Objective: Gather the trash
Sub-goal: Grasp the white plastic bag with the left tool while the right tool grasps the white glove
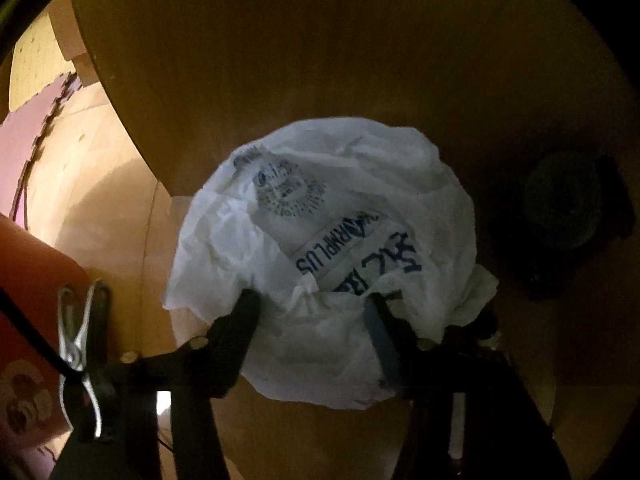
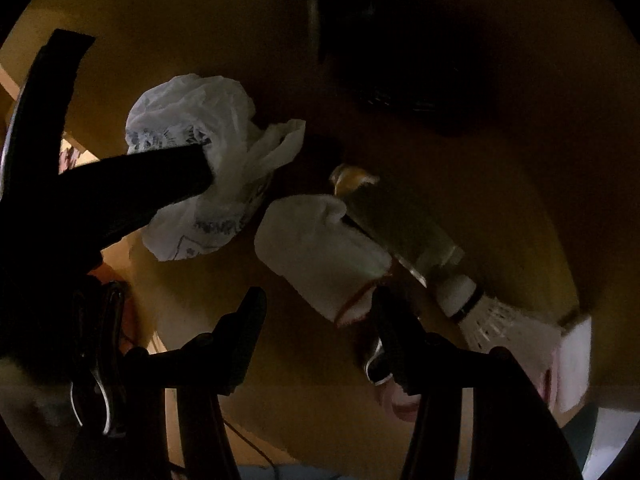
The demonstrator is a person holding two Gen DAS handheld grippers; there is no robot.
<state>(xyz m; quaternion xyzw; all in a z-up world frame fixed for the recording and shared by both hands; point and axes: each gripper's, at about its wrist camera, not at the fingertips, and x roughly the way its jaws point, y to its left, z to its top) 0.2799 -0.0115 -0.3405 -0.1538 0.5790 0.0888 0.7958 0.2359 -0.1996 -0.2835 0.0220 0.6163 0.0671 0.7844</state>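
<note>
A crumpled white plastic bag (image 1: pixel 332 240) with blue print lies on the round wooden table (image 1: pixel 320 60). My left gripper (image 1: pixel 312 300) is closed around its near edge, both fingers pressing into the plastic. In the right wrist view the same bag (image 2: pixel 192 128) shows at upper left with the left gripper's dark finger (image 2: pixel 160 176) on it. My right gripper (image 2: pixel 316 300) is open and empty, its right fingertip beside a white sock (image 2: pixel 320 252) with a red band.
A clear bottle (image 2: pixel 396 224) lies behind the sock. A white shuttlecock (image 2: pixel 492 320) lies at the right. A dark round object (image 1: pixel 568 208) sits at the table's right. Pink foam floor mats (image 1: pixel 24 152) show past the table's left edge.
</note>
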